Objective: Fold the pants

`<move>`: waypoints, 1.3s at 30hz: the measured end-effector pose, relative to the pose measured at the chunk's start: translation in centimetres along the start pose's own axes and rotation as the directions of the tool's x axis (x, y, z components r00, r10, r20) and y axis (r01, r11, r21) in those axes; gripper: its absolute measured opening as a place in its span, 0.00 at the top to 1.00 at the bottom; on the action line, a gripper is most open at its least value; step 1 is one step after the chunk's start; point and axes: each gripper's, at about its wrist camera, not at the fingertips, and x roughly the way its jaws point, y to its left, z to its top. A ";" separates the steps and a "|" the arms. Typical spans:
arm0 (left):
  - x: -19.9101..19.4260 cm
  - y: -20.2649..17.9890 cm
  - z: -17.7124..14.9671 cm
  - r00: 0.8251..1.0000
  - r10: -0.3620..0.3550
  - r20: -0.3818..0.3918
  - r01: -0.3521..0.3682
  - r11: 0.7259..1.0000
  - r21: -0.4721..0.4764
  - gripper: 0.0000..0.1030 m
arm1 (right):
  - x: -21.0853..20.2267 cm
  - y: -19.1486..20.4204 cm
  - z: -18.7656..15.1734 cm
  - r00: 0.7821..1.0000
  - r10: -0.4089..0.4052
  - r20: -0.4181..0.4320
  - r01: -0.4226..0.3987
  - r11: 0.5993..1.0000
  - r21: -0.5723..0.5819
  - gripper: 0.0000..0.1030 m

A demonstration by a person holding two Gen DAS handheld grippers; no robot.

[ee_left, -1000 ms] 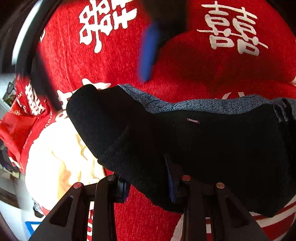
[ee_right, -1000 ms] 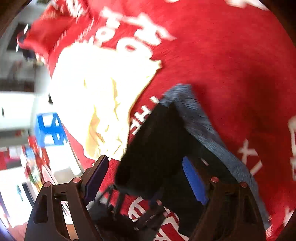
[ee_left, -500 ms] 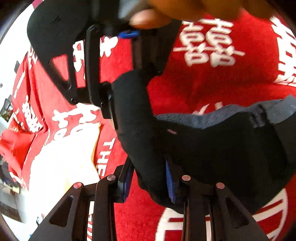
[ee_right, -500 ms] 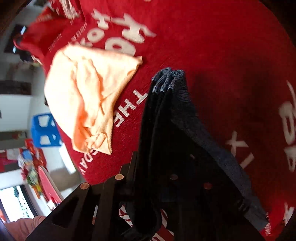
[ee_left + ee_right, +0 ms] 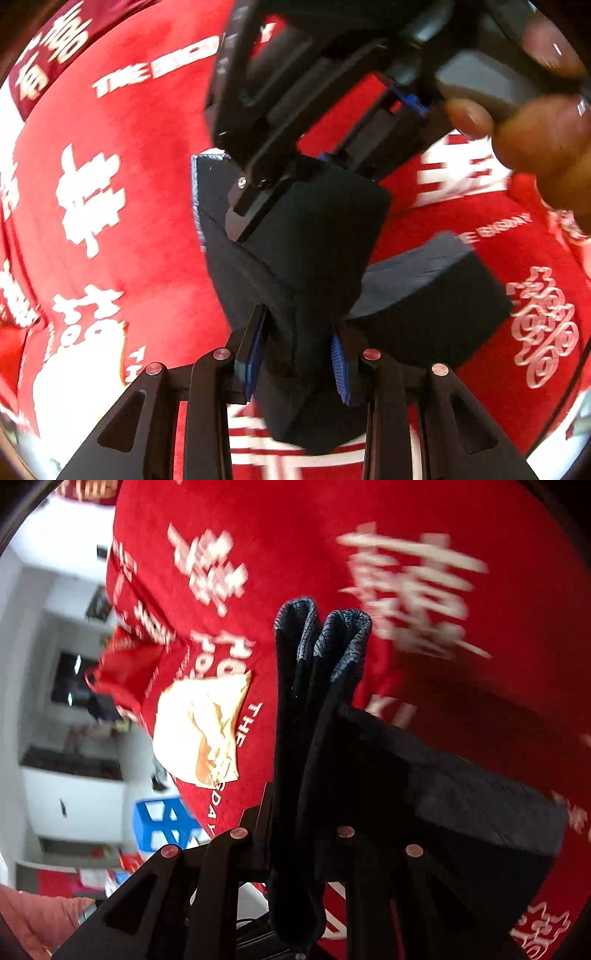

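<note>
The pants [image 5: 314, 251] are dark navy, almost black, with a lighter grey-blue inner side. My left gripper [image 5: 299, 350] is shut on a bunched fold of them, lifted above the red cloth. The right gripper [image 5: 280, 184] shows in the left wrist view just beyond, clamped on the same fabric higher up. In the right wrist view the right gripper [image 5: 299, 827] is shut on folded layers of the pants [image 5: 317, 686], which stand up between its fingers and drape to the right.
A red cloth with white characters [image 5: 110, 258] covers the table and also shows in the right wrist view [image 5: 295, 554]. A pale yellow-orange garment [image 5: 203, 731] lies on it at the left. A blue stool [image 5: 162, 827] and shelves stand beyond the table edge.
The right gripper came in, closed on the pants edge and lifted it. Both grippers have raised the fabric off the cloth and drawn close together.
</note>
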 end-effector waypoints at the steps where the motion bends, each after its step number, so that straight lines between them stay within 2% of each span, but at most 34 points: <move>1: -0.1 -1.6 0.4 1.000 -0.021 0.001 0.021 1.000 0.020 0.68 | -0.9 -0.9 -0.8 1.000 0.007 0.017 -0.008 1.000 0.014 0.84; 3: 0.3 -4.5 1.4 0.998 -0.055 -0.005 0.055 0.997 0.062 0.68 | -3.3 -4.0 -3.1 0.998 0.025 0.060 -0.028 0.998 0.057 0.84; 8: 3.1 -11.7 1.7 0.994 -0.091 -0.064 0.102 0.978 0.181 0.68 | -5.7 -10.8 -7.3 0.994 0.030 0.105 -0.049 0.982 0.183 0.84; 10: 3.9 -14.0 0.9 0.992 -0.092 -0.091 0.110 0.969 0.219 0.68 | -5.6 -14.0 -8.9 0.992 0.036 0.118 -0.064 0.967 0.245 0.84; 15: 6.6 -17.7 -0.6 0.984 -0.079 -0.161 0.123 0.951 0.283 0.68 | -4.5 -18.9 -11.2 0.991 0.030 0.128 -0.071 0.941 0.332 0.84; 21: 8.4 -18.8 -1.2 0.976 -0.055 -0.209 0.119 0.944 0.308 0.67 | -2.2 -21.7 -11.9 0.995 -0.013 0.096 -0.022 0.932 0.361 0.80; 22: 8.5 -18.8 -1.2 0.975 -0.048 -0.216 0.115 0.942 0.314 0.62 | -2.1 -21.7 -12.0 0.995 -0.021 0.094 -0.014 0.933 0.360 0.80; 23: 8.5 -18.6 -1.2 0.972 -0.053 -0.227 0.125 0.942 0.312 0.47 | -2.0 -21.7 -12.2 0.995 -0.028 0.095 -0.009 0.932 0.361 0.80; 24: 8.5 -18.4 -1.2 0.970 -0.061 -0.237 0.132 0.946 0.298 0.38 | -2.1 -21.6 -12.2 0.995 -0.037 0.094 0.000 0.931 0.365 0.79; 30: 7.1 -15.4 -1.0 0.958 -0.102 -0.267 0.161 0.965 0.209 0.38 | -2.1 -20.4 -12.3 0.987 -0.139 0.082 0.103 0.934 0.343 0.74; 32: 6.9 -13.9 -1.0 0.952 -0.114 -0.282 0.165 0.972 0.164 0.38 | -2.0 -19.8 -12.1 0.978 -0.196 0.074 0.162 0.931 0.328 0.71; 34: 6.8 -12.1 -1.1 0.946 -0.116 -0.302 0.156 0.981 0.113 0.38 | -2.0 -18.8 -12.0 0.957 -0.282 0.062 0.251 0.919 0.303 0.62; 35: 6.9 -11.2 -1.1 0.943 -0.115 -0.311 0.149 0.985 0.089 0.38 | -1.9 -18.1 -12.0 0.940 -0.339 0.052 0.311 0.906 0.287 0.54; 37: 7.1 -9.3 -1.3 0.936 -0.111 -0.333 0.131 0.991 0.038 0.38 | -1.5 -16.6 -12.1 0.884 -0.468 0.026 0.448 0.860 0.246 0.41; 38: 7.2 -8.4 -1.4 0.932 -0.112 -0.344 0.126 0.992 0.017 0.38 | -1.3 -16.2 -12.1 0.863 -0.506 0.020 0.488 0.841 0.234 0.35; 39: 7.4 -7.5 -1.5 0.927 -0.115 -0.357 0.121 0.993 -0.005 0.38 | -1.1 -15.4 -12.3 0.836 -0.548 0.018 0.532 0.819 0.216 0.34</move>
